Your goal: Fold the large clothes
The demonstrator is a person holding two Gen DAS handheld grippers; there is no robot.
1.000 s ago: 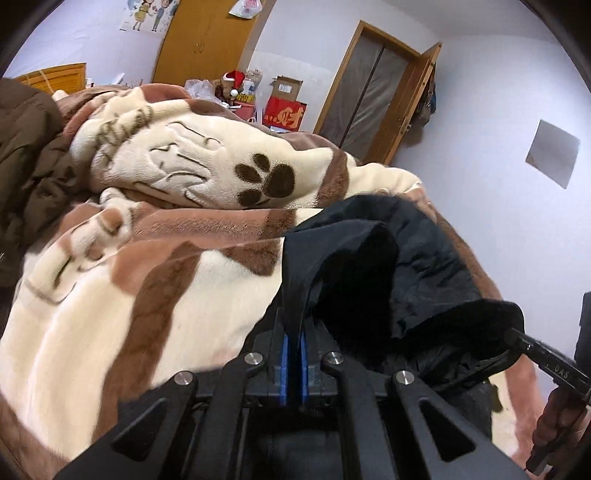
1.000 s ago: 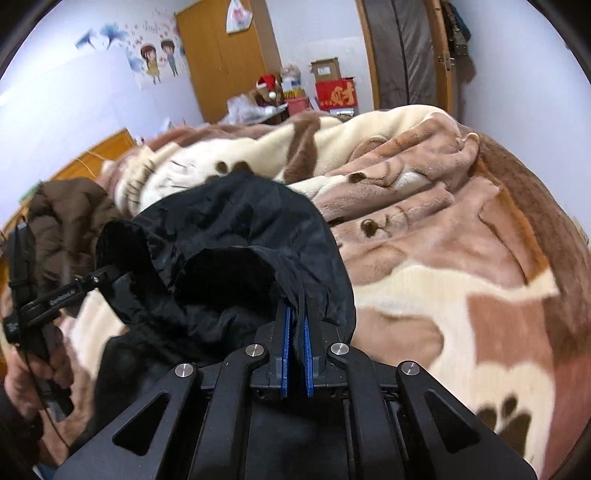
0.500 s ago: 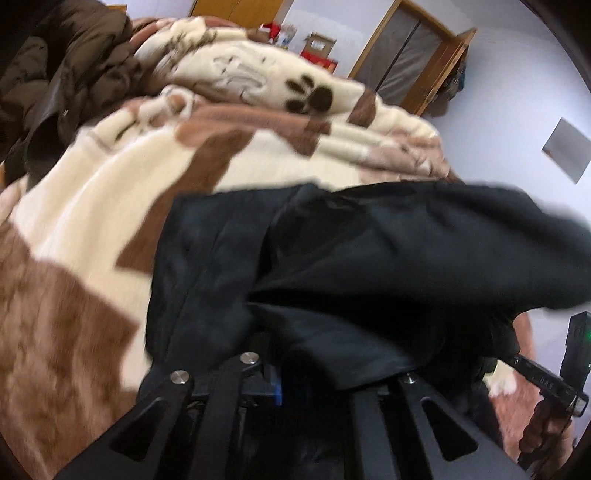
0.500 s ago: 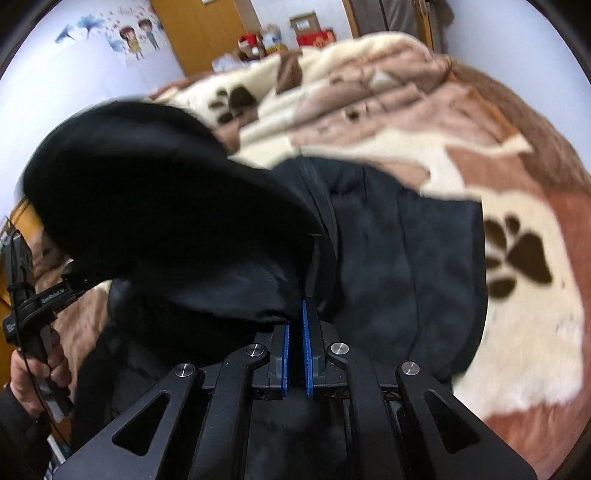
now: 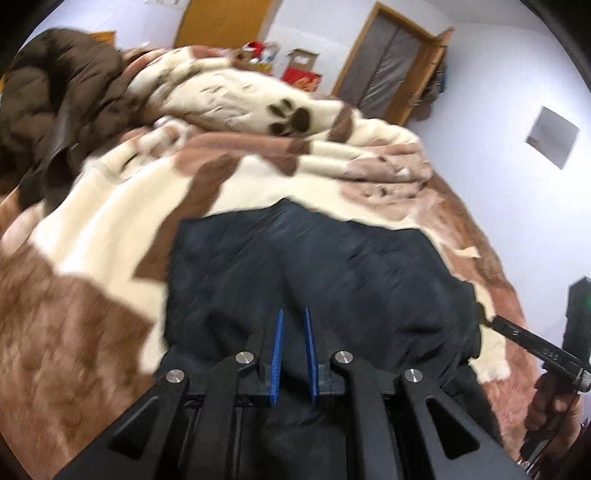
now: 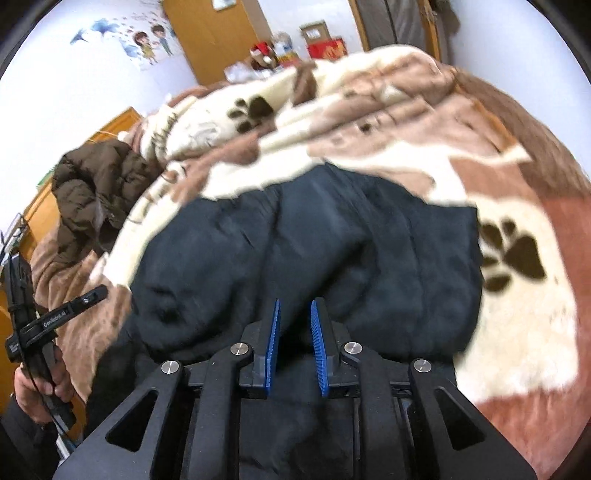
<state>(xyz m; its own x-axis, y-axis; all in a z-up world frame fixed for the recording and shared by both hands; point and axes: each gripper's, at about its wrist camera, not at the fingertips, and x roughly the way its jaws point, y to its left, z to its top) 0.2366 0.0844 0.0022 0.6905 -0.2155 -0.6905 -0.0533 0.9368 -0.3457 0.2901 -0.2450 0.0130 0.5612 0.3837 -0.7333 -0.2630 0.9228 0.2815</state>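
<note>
A black padded jacket point(image 5: 314, 266) lies folded over on the brown and cream paw-print blanket point(image 5: 110, 236); it also shows in the right wrist view point(image 6: 332, 251). My left gripper point(image 5: 293, 314) is open and empty just above the jacket's near edge. My right gripper point(image 6: 295, 306) is open and empty over the jacket's near edge too. The right gripper shows at the right edge of the left wrist view point(image 5: 491, 323), and the left gripper at the left edge of the right wrist view point(image 6: 98, 291).
A brown puffer coat point(image 5: 55, 103) is heaped at the bed's far left, also in the right wrist view point(image 6: 96, 184). A rumpled blanket ridge point(image 5: 258, 96) lies behind the jacket. A wardrobe point(image 6: 214, 33), boxes point(image 6: 325, 44) and a door point(image 5: 388, 70) stand at the far wall.
Both grippers were shut on the jacket's raised edge, swung it forward and down over the garment, then opened and let go. The jacket now lies flat.
</note>
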